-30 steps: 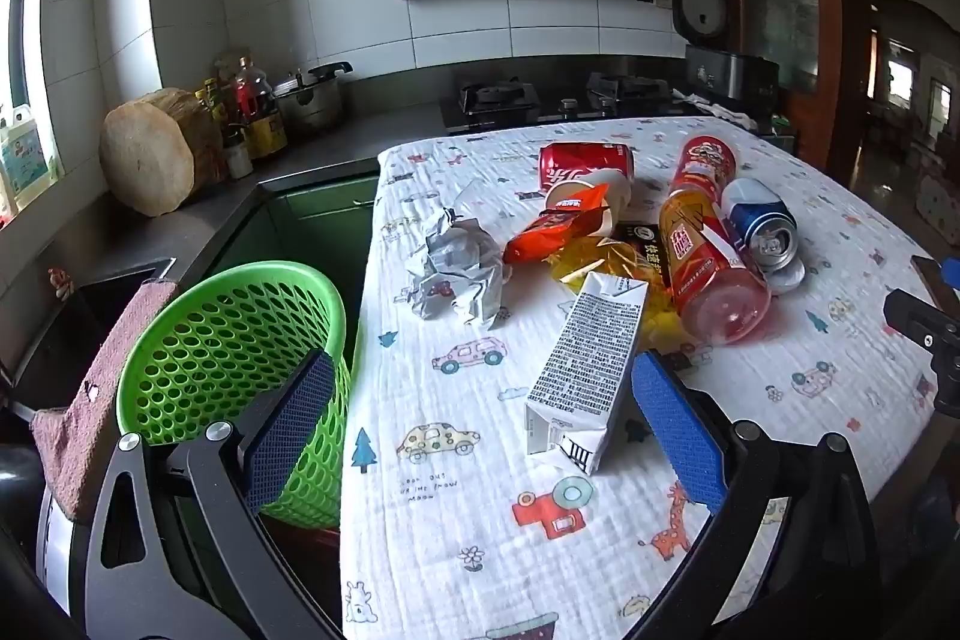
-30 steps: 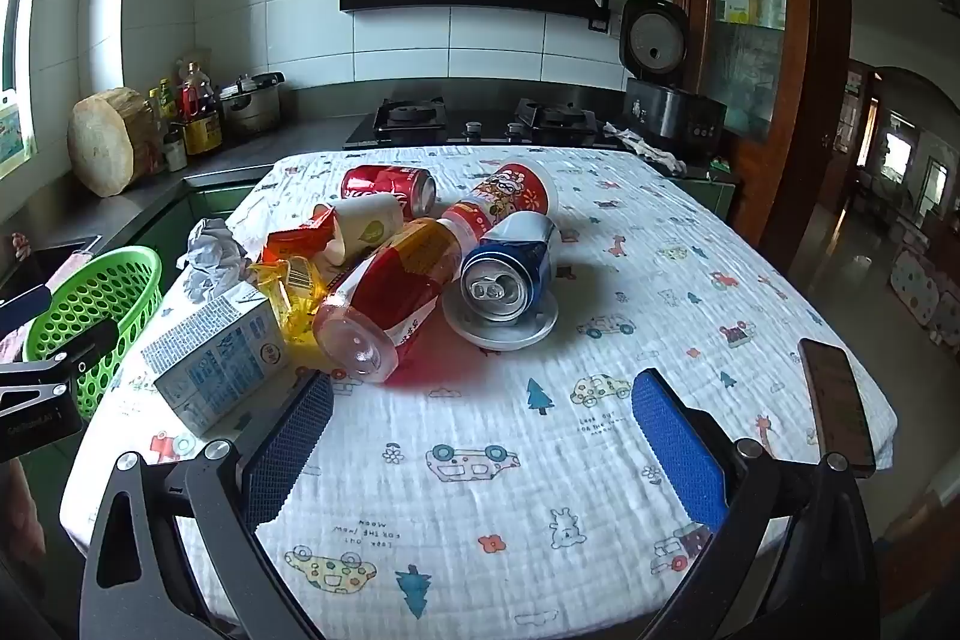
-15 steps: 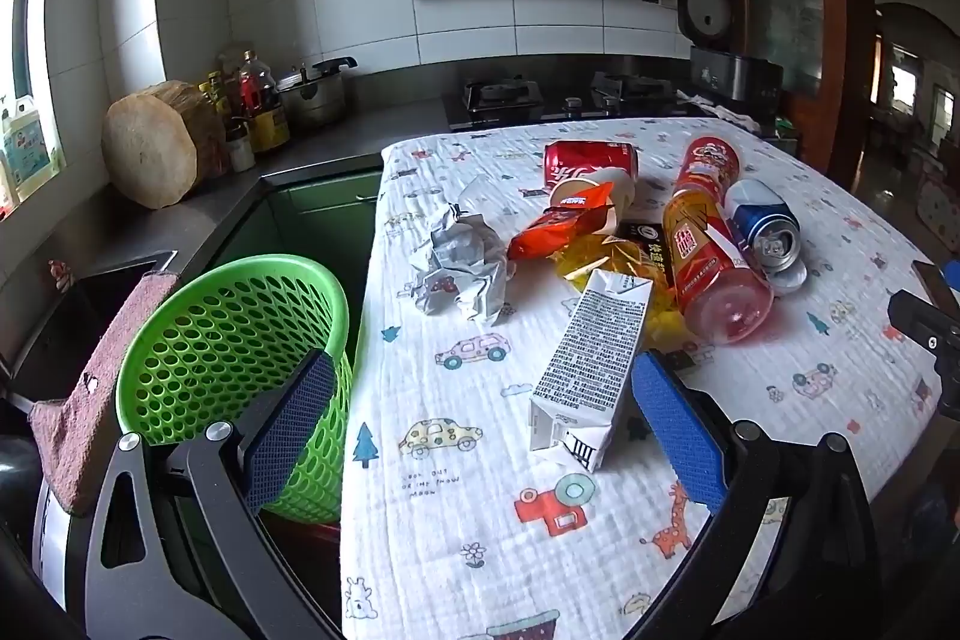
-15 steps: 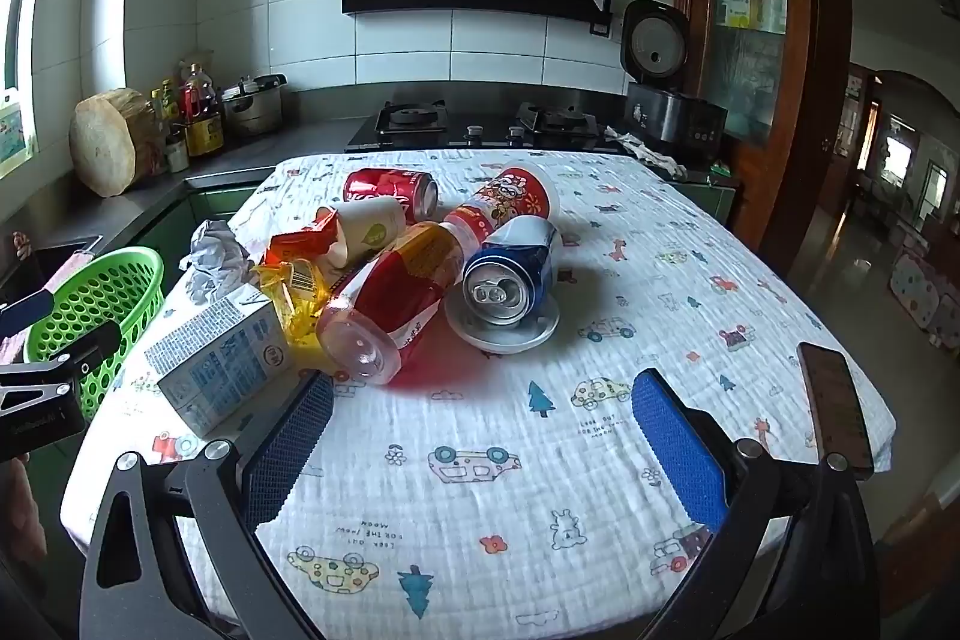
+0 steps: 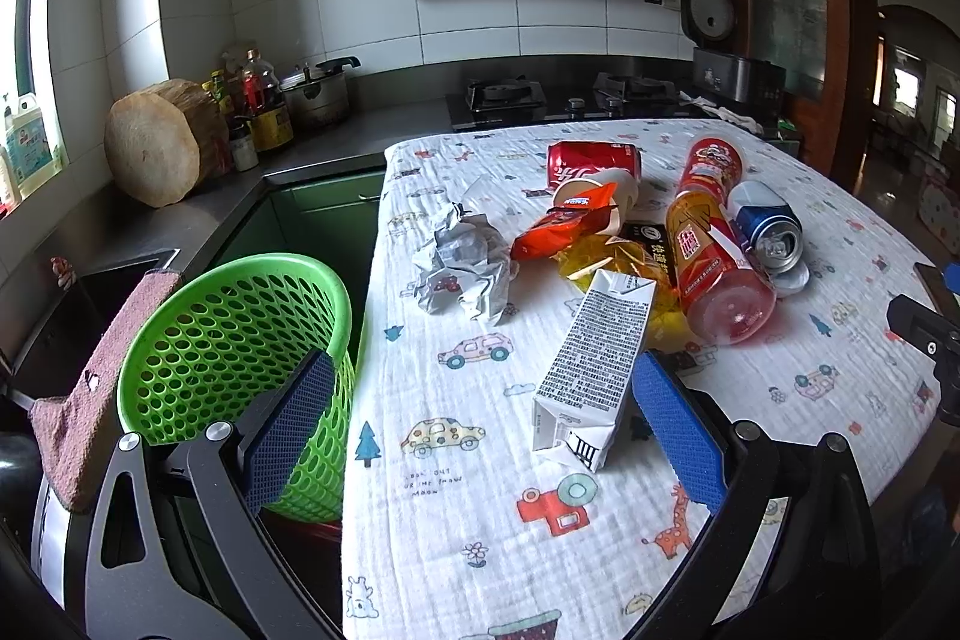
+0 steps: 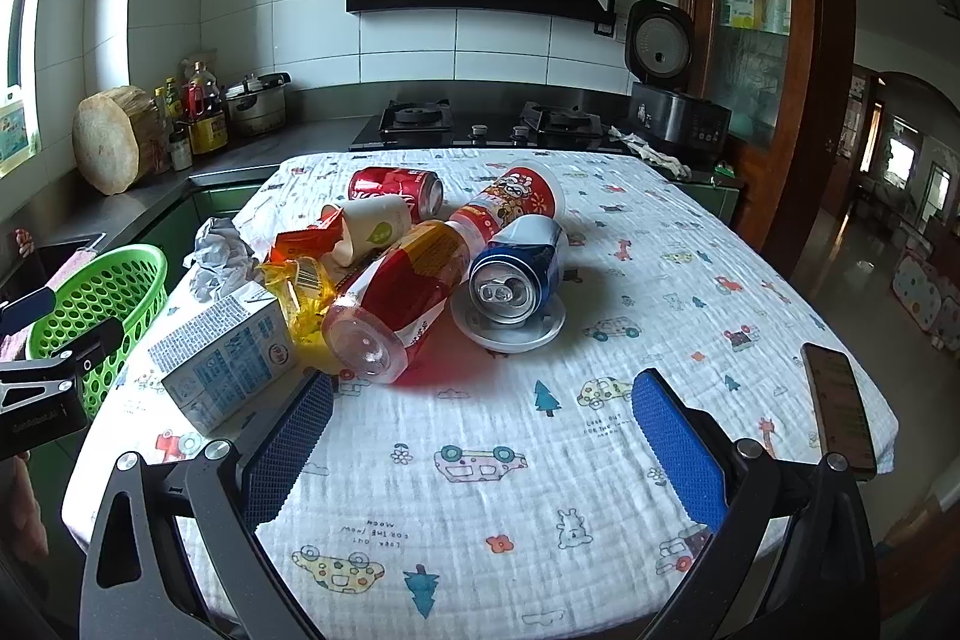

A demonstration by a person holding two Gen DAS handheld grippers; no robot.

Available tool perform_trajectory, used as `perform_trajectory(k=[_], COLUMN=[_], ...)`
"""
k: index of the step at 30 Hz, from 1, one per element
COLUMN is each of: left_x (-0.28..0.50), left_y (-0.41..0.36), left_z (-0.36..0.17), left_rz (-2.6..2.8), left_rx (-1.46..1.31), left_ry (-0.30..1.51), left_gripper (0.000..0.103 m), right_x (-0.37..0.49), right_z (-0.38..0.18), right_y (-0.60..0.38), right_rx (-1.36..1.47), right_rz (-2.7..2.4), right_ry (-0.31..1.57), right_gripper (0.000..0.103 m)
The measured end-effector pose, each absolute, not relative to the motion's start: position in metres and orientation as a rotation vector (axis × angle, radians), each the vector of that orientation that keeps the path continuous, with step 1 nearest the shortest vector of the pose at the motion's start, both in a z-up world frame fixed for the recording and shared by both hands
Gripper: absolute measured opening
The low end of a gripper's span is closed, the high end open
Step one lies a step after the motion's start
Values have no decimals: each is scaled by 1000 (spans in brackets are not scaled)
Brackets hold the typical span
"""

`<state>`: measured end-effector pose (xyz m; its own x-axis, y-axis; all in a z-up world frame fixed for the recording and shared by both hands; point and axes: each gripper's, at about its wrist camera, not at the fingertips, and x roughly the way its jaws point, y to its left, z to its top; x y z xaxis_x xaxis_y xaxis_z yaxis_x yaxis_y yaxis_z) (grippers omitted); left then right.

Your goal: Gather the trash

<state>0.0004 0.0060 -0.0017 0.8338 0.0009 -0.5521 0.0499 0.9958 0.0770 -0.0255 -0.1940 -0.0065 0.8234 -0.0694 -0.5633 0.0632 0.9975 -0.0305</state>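
Trash lies in a pile on the cloth-covered table (image 5: 468, 508): a white carton (image 5: 594, 370), crumpled paper (image 5: 465, 268), an orange wrapper (image 5: 558, 229), a yellow wrapper (image 6: 303, 289), a paper cup (image 6: 375, 229), a red can (image 5: 591, 160), a blue can (image 6: 516, 268) on a white lid, a plastic bottle (image 6: 399, 298) and a red chip tube (image 6: 510, 199). A green basket (image 5: 240, 346) stands left of the table. My left gripper (image 5: 480, 436) is open, the carton just inside its right finger. My right gripper (image 6: 480, 436) is open and empty, short of the bottle.
A phone (image 6: 840, 409) lies at the table's right edge. A brown towel (image 5: 96, 388) hangs by the basket. The counter behind holds a wooden block (image 5: 159, 148), bottles, a pot (image 5: 315, 97), a stove (image 6: 492, 121) and a rice cooker (image 6: 666, 94).
Both views have shifted only slightly; the trash sits a touch closer in each. Both grippers stay open and nothing on the table has moved.
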Motion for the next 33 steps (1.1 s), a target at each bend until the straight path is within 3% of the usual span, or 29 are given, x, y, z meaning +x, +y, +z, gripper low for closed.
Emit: perform_trajectory(k=[33], left_x=[4], left_y=[8], left_z=[-5], left_rz=[-24], left_rx=[77], left_ry=[594], left_gripper=[98], right_x=[-23], right_z=[-9], right_y=[-190], right_rx=[-16], right_rz=[-63], right_ry=[606], right_gripper=[97])
